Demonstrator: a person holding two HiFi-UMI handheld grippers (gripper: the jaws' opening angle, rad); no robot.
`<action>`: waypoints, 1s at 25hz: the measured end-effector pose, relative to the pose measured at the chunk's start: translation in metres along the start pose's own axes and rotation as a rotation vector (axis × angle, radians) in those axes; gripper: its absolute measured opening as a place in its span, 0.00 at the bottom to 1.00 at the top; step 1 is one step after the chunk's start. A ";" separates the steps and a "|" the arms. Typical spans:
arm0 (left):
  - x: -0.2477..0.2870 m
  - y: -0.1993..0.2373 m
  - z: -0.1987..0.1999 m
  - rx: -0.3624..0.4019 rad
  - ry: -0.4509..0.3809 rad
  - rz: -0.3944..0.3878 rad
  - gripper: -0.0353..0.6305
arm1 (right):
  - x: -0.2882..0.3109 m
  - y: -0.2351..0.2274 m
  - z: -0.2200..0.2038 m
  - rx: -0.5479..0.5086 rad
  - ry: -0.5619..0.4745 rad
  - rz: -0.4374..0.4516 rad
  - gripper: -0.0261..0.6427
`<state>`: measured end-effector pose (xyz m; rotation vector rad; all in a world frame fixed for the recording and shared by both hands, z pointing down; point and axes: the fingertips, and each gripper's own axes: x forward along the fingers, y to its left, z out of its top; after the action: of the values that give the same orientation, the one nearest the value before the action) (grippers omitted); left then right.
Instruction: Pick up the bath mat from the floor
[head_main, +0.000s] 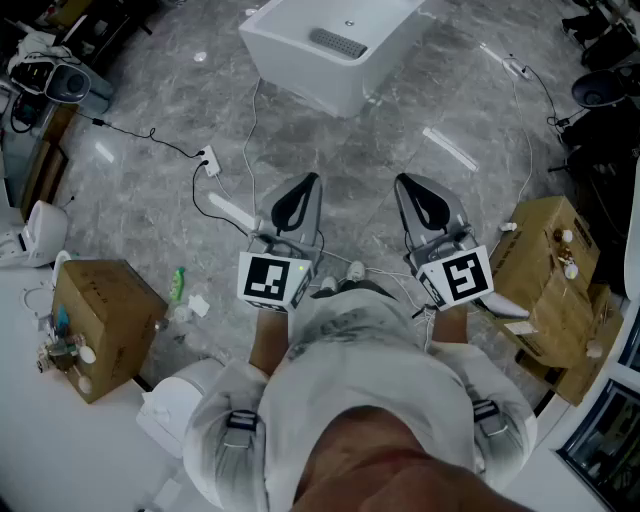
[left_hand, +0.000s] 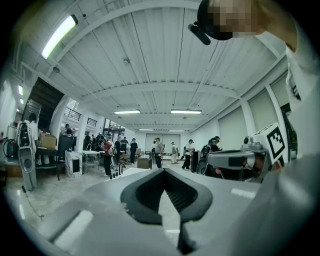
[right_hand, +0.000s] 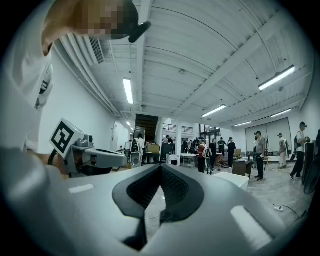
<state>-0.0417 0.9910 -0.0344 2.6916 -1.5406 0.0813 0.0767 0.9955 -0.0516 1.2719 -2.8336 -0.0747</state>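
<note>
Head view
- Writing: each gripper carries a cube with a black-and-white square marker, the left cube (head_main: 272, 278) and the right cube (head_main: 462, 275); no words can be read.
- Left gripper (head_main: 309, 180): held level over the floor (head_main: 380, 150), jaws together, holding nothing.
- Right gripper (head_main: 404, 181): level beside the left one, jaws together, holding nothing.
- Bath mat: cannot be made out in this view.
- Room ahead: bare grey marbled floor between the grippers and a white tub (head_main: 330, 50); a cable (head_main: 150, 135) runs to a plug block (head_main: 210, 163) on the left.
- Sides: a cardboard box (head_main: 100, 320) on the left and a cardboard stack (head_main: 550, 270) on the right, both well apart from the grippers.

Left gripper view
- Jaws: tips meet, nothing between them.
- Surroundings: an open hall under ceiling lights (left_hand: 60, 35), people (left_hand: 157, 150) standing far off, and the right gripper with its marker cube at the right edge.

Right gripper view
- Jaws: tips meet, nothing held.
- Surroundings: the left gripper at the left, a white wall behind it, open floor to the right.
- Bath mat: not made out here either.
</note>
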 end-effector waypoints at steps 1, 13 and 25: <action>0.002 -0.001 -0.001 0.005 0.005 0.006 0.06 | 0.000 -0.002 0.000 -0.002 -0.004 0.000 0.04; 0.037 -0.022 -0.006 0.029 0.026 0.004 0.06 | -0.009 -0.040 -0.001 0.004 -0.043 -0.018 0.04; 0.149 0.011 -0.003 0.028 -0.016 -0.024 0.06 | 0.060 -0.130 -0.015 -0.039 -0.016 -0.043 0.04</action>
<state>0.0243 0.8573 -0.0213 2.7383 -1.5221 0.0809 0.1346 0.8642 -0.0436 1.3303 -2.8030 -0.1415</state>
